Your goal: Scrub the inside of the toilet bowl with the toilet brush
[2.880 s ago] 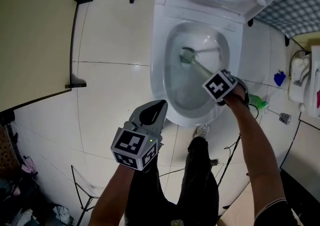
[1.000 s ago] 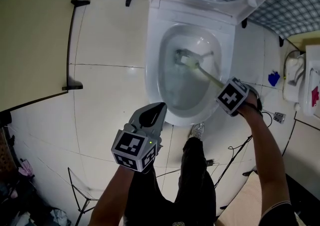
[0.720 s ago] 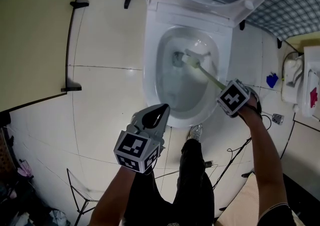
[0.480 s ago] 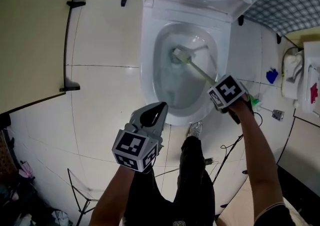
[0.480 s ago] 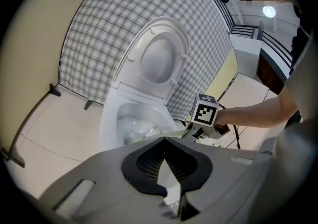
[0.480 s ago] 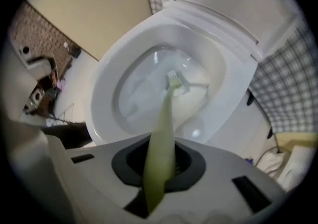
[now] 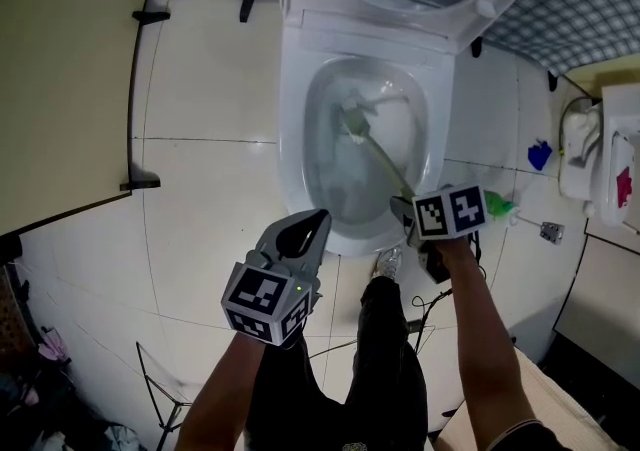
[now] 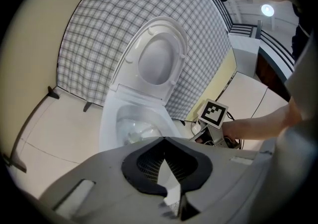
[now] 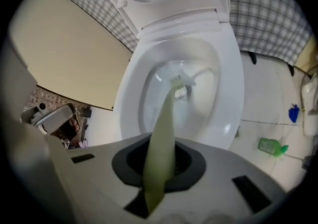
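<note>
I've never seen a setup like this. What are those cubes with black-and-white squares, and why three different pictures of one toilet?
A person holds a claw in each hand; the patterned cubes are part of them. One camera on the person's head looks down; one rides on each claw. The right claw is clamped on the green handle of a toilet brush, whose head is down inside the toilet bowl. The left claw is shut and empty, held over the tiled floor. A green bottle sits on the floor.
</note>
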The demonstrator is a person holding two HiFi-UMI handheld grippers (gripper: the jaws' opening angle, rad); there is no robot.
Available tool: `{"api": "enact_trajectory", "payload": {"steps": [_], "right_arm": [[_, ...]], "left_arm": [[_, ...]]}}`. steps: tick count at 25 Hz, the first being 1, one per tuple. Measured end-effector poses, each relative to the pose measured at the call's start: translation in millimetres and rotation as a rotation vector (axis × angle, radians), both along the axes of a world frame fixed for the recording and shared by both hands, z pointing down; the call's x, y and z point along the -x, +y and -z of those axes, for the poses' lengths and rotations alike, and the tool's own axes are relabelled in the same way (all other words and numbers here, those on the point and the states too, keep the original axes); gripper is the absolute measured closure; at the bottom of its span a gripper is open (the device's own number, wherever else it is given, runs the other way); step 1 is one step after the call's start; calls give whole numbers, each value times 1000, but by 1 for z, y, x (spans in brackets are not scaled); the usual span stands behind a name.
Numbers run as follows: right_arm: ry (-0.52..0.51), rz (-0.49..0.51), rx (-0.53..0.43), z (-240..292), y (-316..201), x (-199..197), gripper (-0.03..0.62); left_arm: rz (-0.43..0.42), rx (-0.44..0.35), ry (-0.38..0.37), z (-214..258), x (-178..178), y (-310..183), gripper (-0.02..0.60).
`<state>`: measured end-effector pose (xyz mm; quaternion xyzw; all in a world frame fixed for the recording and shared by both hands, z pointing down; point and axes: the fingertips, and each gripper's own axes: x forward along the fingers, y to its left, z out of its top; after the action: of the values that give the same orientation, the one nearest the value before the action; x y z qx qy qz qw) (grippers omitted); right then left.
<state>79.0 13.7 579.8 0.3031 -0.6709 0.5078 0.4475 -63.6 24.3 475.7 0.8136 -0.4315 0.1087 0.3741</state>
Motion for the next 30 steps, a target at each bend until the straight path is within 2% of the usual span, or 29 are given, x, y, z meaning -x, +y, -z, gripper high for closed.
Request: {"api": "enact_trajectory", "payload": {"steps": [6,13,17,23,26,30], "right_arm": [[-75,-16,-80,28,19,3,557],[-216,-8,-250,92,31,-28,557],[-211,-34,-332,127,34,-66,557],[-193,-140,-425,162,35,-125,557],[-163,-200,-430,158,39,-158,557],[-100,-244,-359,125,55,-195,557]], "left_arm": [[-48,-2,-31,-2,-5,3,571],[-101,-4,-36,3,-37,10,572],[-113,-15,-29,11,-59,8,572],[-161,-41,-8,24,-107,5,571],[-186,-38,0,26,-129,8,572],[-213,-20,2,18,-152,17,572]]}}
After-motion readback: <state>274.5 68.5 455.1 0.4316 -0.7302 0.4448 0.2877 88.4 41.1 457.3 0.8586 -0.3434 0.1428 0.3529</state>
